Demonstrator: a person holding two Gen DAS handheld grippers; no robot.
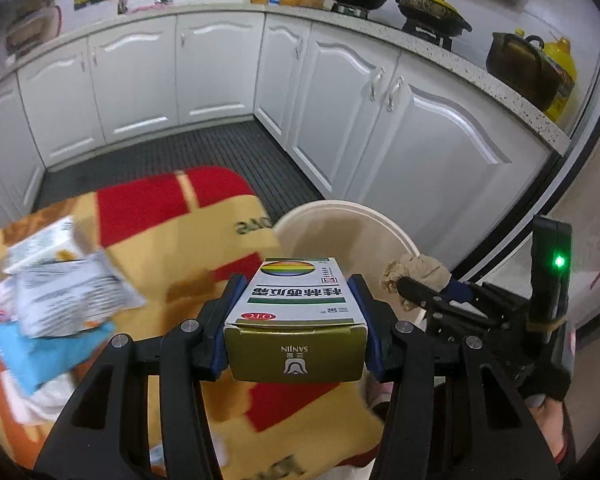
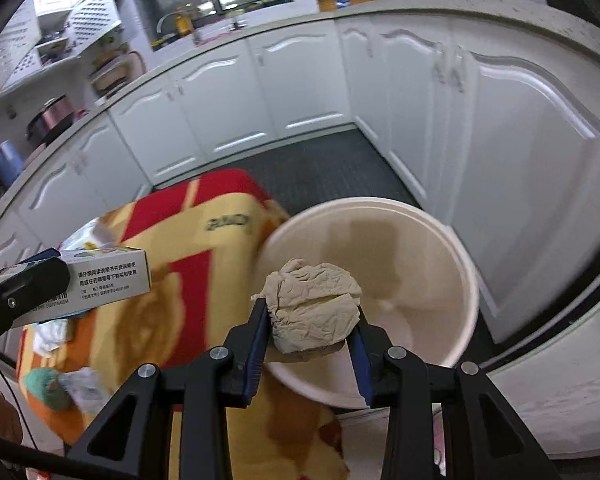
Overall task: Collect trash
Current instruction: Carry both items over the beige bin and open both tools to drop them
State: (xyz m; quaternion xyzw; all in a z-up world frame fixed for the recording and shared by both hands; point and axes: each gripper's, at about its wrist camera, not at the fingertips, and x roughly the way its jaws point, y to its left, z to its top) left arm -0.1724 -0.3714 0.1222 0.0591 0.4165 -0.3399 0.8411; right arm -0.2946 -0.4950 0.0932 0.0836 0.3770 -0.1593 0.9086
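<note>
My left gripper (image 1: pixel 296 292) is shut on a white and gold medicine box (image 1: pixel 296 320), held above the blanket-covered table beside the bin. The box also shows at the left of the right wrist view (image 2: pixel 104 276). My right gripper (image 2: pixel 312 316) is shut on a crumpled beige paper ball (image 2: pixel 312 304), held over the near rim of the white round bin (image 2: pixel 452 248). The paper ball and right gripper show at the right of the left wrist view (image 1: pixel 416 274), over the bin (image 1: pixel 340 216).
A red, yellow and orange blanket (image 1: pixel 204 216) covers the table. Loose packets and papers (image 1: pixel 60 280) lie at its left. White kitchen cabinets (image 1: pixel 340 100) and a dark floor mat (image 1: pixel 220 148) lie beyond. Pots (image 1: pixel 432 8) stand on the counter.
</note>
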